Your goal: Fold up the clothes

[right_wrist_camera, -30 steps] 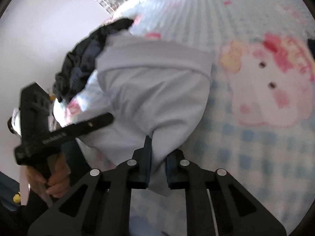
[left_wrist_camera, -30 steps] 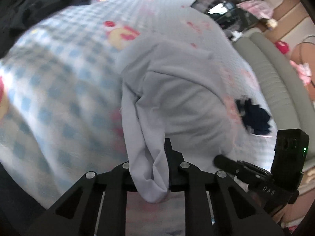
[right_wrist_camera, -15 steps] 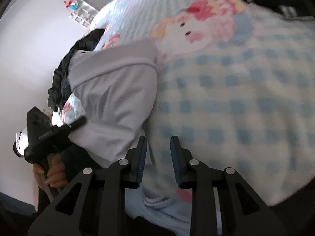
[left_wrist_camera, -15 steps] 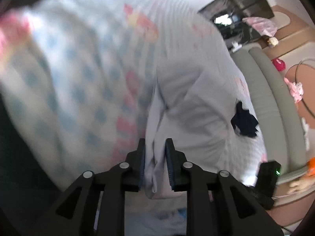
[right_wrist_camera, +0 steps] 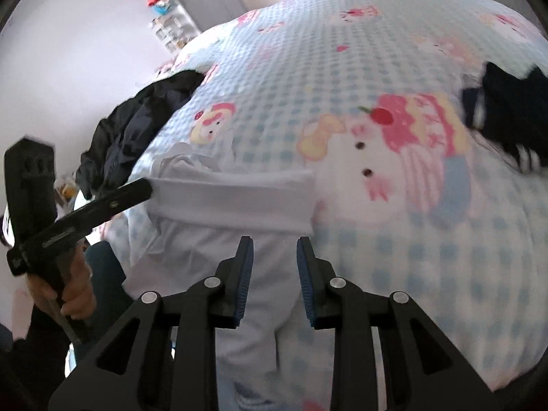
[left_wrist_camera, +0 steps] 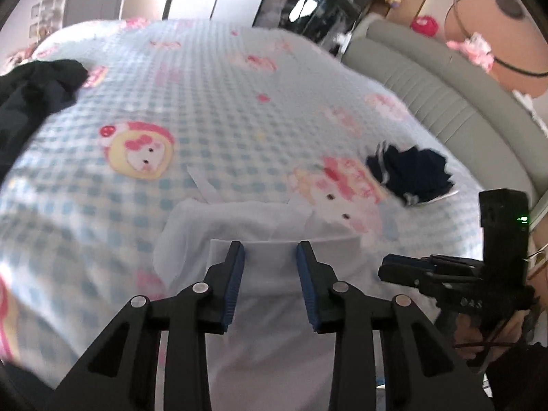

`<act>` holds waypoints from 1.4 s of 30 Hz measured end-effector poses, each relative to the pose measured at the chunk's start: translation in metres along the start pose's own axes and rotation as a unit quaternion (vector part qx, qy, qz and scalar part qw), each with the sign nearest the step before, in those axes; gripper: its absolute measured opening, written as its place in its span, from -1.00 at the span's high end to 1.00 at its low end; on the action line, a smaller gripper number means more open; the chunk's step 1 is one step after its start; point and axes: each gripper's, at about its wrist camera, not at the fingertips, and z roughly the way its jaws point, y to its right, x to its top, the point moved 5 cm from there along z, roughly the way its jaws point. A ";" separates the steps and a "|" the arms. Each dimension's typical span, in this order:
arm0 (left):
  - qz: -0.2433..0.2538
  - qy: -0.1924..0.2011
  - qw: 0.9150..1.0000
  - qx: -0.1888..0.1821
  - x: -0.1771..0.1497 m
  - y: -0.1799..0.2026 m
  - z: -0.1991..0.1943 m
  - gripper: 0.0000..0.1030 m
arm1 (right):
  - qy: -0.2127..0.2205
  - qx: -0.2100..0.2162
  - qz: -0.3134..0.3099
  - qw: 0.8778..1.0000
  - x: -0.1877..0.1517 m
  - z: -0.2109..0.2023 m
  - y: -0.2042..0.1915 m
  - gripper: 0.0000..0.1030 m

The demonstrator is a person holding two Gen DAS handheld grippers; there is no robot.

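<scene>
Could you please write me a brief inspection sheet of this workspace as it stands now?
Surface: bed with a blue checked cartoon-print cover.
Job's things: white garment lying folded at the near edge; dark garment pile at the bed's left side; small navy garment crumpled on the right.
Clutter: nothing seen.
Grippers: left gripper and right gripper both have jaws open, hovering over the white garment, holding nothing.
Cables: thin dark cord by the right hand.
Surroundings: grey padded headboard, white wall, shelf items.
</scene>
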 end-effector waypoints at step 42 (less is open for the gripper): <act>-0.111 -0.001 0.994 -0.015 -0.095 -0.008 -0.020 0.22 | -0.010 -0.007 0.097 0.995 -0.091 -0.015 0.028 0.82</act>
